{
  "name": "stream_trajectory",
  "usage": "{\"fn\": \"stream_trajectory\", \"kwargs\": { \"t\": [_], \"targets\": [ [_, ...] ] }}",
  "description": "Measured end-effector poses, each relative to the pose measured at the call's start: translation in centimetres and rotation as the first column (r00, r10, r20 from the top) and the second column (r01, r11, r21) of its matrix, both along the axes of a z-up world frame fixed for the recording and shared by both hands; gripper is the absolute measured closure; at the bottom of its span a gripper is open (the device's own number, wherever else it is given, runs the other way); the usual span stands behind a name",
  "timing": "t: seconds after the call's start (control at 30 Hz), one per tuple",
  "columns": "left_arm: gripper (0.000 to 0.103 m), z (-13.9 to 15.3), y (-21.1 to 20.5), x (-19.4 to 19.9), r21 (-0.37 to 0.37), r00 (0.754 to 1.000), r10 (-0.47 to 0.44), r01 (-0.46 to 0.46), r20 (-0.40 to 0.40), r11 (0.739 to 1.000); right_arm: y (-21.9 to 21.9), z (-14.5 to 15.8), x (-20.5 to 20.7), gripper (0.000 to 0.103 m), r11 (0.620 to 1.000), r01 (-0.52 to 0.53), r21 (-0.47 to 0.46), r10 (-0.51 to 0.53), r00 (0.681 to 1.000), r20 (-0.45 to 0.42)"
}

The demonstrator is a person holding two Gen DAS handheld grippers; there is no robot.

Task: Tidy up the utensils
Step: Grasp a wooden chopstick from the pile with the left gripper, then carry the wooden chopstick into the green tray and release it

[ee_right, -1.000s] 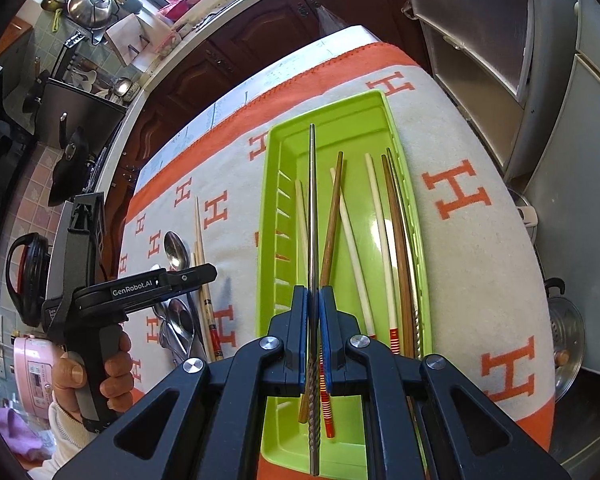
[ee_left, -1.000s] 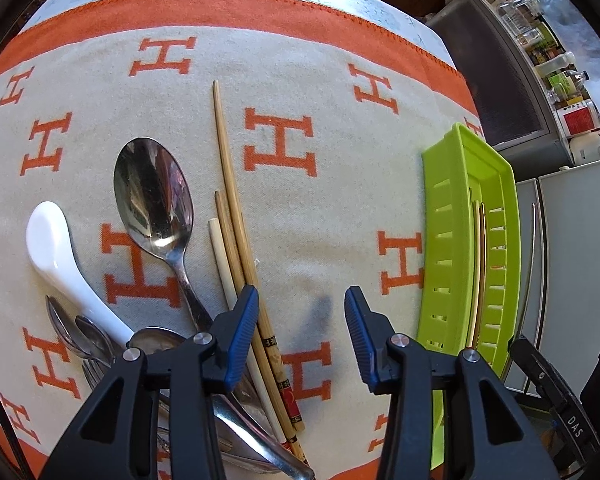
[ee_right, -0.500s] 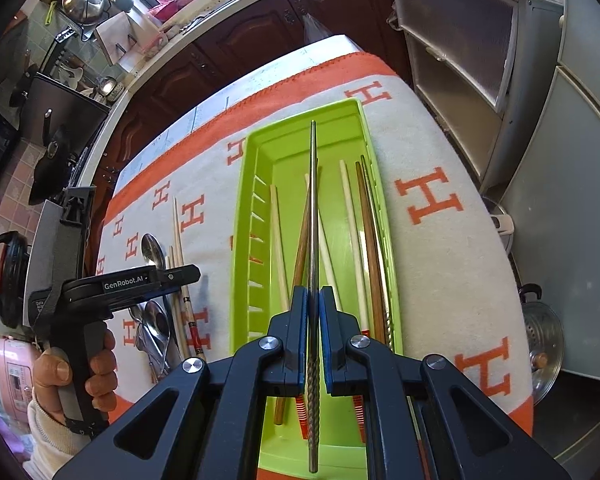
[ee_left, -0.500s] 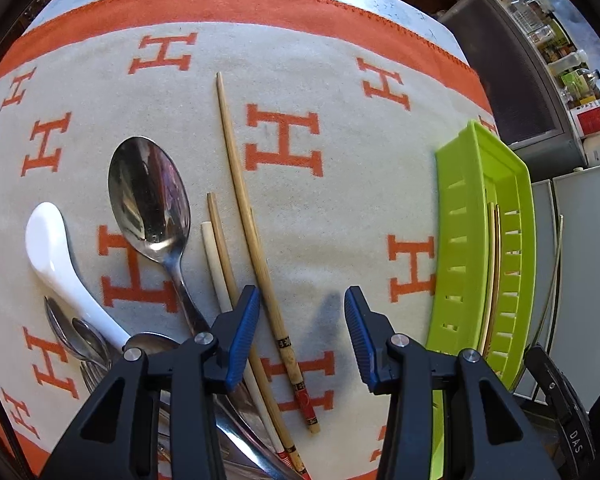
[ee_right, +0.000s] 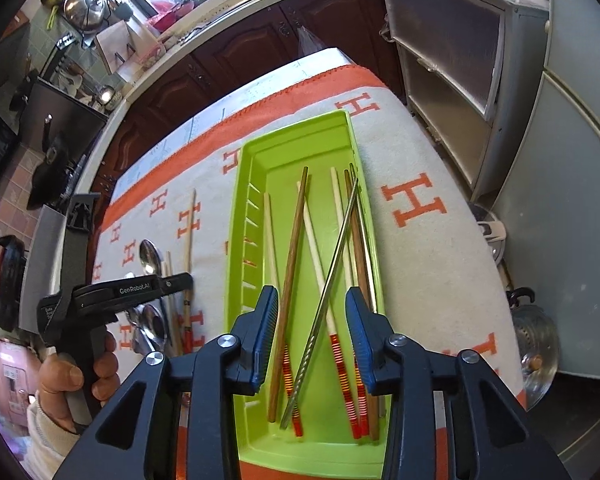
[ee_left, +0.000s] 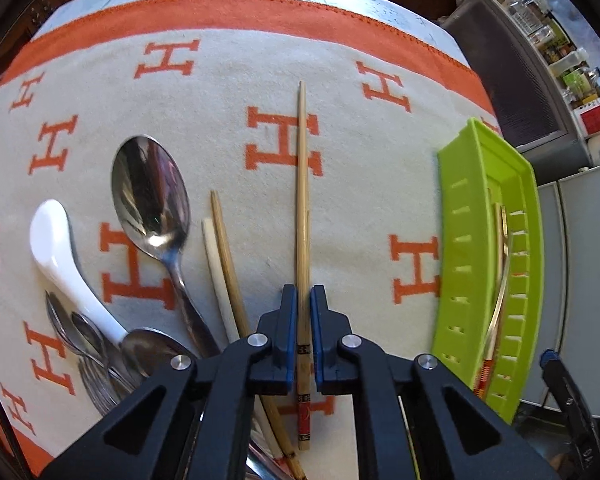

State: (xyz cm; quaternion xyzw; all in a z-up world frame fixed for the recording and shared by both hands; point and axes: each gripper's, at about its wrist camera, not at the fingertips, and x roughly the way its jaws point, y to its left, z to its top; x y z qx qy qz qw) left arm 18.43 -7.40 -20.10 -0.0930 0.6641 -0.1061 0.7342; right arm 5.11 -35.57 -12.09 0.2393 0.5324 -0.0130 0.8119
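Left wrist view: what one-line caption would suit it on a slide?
Left gripper fingers shut on a bamboo chopstick lying on the H-patterned cloth, spoons beside it, green tray at right.

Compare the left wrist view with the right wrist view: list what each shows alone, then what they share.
Left wrist only: the left gripper seen from behind, shut on a bamboo chopstick, and a white spoon.

Right wrist only: the right gripper, jaws opening with nothing pinched, above a metal chopstick lying crosswise in the tray; also the hand holding the left gripper, and the kitchen cabinets.

Both: the green tray holding chopsticks, the big metal spoon, the patterned cloth.
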Motion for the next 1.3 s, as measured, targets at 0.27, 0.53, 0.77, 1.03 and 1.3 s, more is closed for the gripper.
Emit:
{"fn": "stream_trajectory", "kwargs": {
  "t": [0.27, 0.53, 0.77, 1.03, 1.3],
  "targets": [
    [0.099, 2.3, -0.8, -3.2, -0.139, 0.998, -0.053, 0.051, -0.014, 0.989, -0.5, -0.1, -1.6, 0.067, 1.000, 0.008, 0.023, -0.008, 1.000, 0.006],
    [0.099, 7.0, -3.0, -6.2, -0.261, 0.993, -0.113, 0.117, 0.029, 0.958, -2.3, -0.1, -3.2, 0.067, 0.998, 0.062, 0.020, -0.063, 0.998, 0.015],
    [0.098, 8.7, -8.4, -6.8, -0.268, 0.978, -0.190, 0.205, 0.082, 0.941, -3.9, 0.0, -5.2, 0.067, 0.991, 0.136, 0.020, -0.136, 0.990, 0.028],
    [0.074, 6.8, -13.2, -7.0, -0.167, 0.957, -0.276, 0.288, 0.095, 0.943, -5.5, -0.3, -7.7, 0.067, 0.982, 0.190, 0.016, -0.191, 0.981, 0.019],
    [0.054, 8.1, -12.2, -8.0, -0.070, 0.949, -0.267, 0.282, 0.168, 0.957, -5.9, -0.6, -8.7, 0.067, 0.980, 0.199, 0.012, -0.199, 0.980, 0.015]
  ]
}}
